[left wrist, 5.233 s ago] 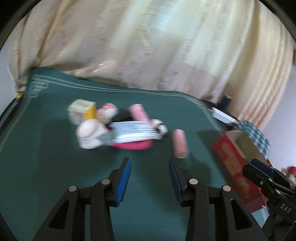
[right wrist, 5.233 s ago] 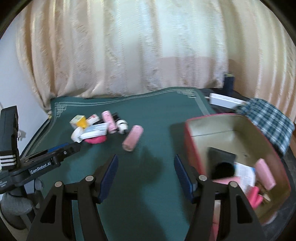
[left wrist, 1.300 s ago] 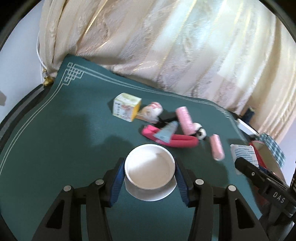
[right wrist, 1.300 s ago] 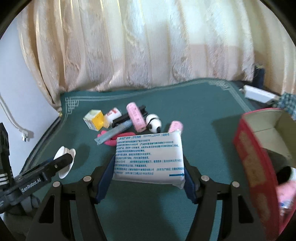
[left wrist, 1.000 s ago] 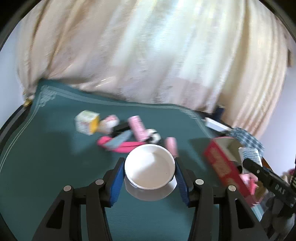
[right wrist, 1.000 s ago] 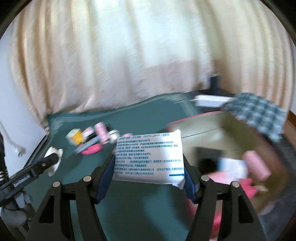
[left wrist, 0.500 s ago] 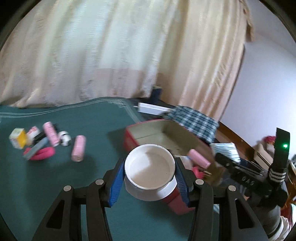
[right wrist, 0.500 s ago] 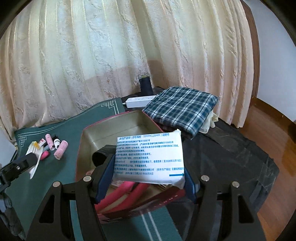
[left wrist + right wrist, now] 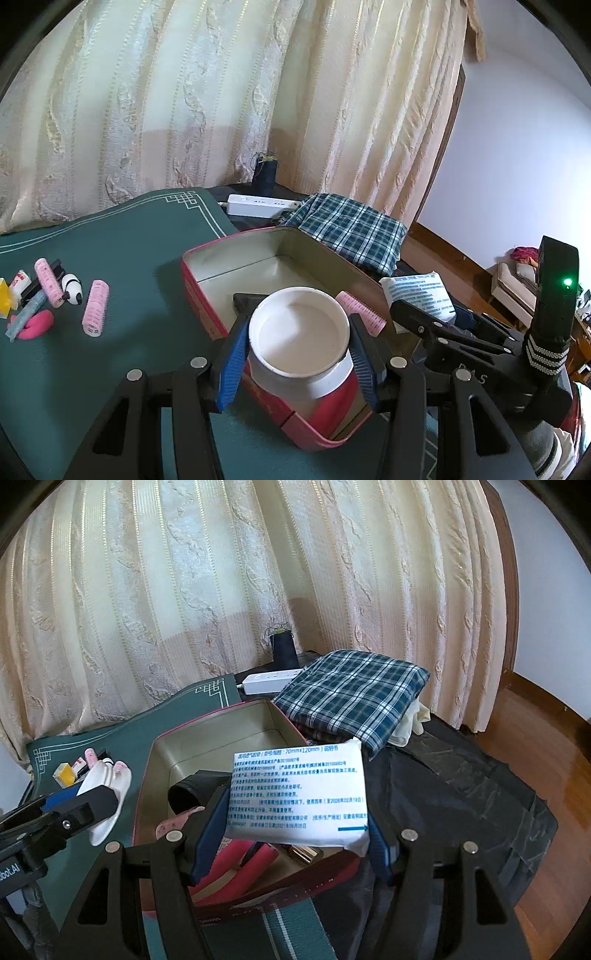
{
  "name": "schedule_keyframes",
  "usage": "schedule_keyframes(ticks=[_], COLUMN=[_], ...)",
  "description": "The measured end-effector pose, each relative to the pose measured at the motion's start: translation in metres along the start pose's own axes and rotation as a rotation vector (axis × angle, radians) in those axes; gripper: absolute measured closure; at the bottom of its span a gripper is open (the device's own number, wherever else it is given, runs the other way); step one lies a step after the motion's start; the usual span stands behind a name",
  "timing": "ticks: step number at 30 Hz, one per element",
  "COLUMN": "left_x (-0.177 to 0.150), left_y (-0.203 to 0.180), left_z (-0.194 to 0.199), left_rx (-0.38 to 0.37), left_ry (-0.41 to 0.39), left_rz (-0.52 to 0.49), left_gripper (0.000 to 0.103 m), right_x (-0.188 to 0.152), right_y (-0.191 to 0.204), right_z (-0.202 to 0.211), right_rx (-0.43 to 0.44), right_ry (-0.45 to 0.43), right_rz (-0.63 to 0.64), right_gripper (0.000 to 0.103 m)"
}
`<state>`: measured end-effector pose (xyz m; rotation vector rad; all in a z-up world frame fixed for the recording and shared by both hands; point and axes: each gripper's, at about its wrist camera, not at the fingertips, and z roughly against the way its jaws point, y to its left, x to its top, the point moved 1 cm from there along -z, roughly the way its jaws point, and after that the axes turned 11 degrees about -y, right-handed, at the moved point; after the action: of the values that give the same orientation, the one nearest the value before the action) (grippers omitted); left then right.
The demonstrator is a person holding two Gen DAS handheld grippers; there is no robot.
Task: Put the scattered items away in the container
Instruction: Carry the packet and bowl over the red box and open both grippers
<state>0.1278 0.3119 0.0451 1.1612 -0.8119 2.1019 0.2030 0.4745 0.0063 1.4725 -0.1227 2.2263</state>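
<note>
White and rigid, the shallow dish [image 9: 299, 334] sits pinched by its rim in the left gripper [image 9: 297, 354] over the red tin [image 9: 207, 291], likely slippery, while the right gripper [image 9: 295, 834] clamps the soft, light printed packet [image 9: 299, 797] by both edges above that tin.

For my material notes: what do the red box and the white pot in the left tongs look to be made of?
Red box: probably tin, with thin walls, a rolled rim and a dull pale metallic inside. White pot: smooth and matte with an even rim, likely plastic, though glazed ceramic cannot be ruled out.
</note>
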Motion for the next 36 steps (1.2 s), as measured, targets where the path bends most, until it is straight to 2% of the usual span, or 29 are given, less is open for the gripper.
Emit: schedule_keyframes(ticks=[22, 23, 24, 25, 36], left_x=[0.004, 0.003, 0.004, 0.004, 0.008], left_y=[-0.017, -0.016, -0.014, -0.012, 0.014], left_z=[-0.014, -0.015, -0.015, -0.013, 0.004], left_rx=[-0.04, -0.047, -0.052, -0.051, 0.001], left_ry=[0.0, 0.004, 0.007, 0.004, -0.028], left_rz=[-0.024, -0.012, 0.002, 0.01, 0.058], left_gripper=[0.049, 0.043, 0.032, 0.03, 0.03], right_x=[0.0, 0.0, 0.0, 0.0, 0.002], right_y=[-0.005, -0.005, -0.006, -0.007, 0.002], right_z=[-0.007, -0.007, -0.007, -0.007, -0.005], right_rx=[-0.012, -0.014, -0.015, -0.015, -0.001], right_ry=[0.015, 0.015, 0.014, 0.015, 0.008], right_rz=[0.024, 0.021, 0.016, 0.008, 0.001], right_gripper=[0.032, 0.032, 0.031, 0.031, 0.031])
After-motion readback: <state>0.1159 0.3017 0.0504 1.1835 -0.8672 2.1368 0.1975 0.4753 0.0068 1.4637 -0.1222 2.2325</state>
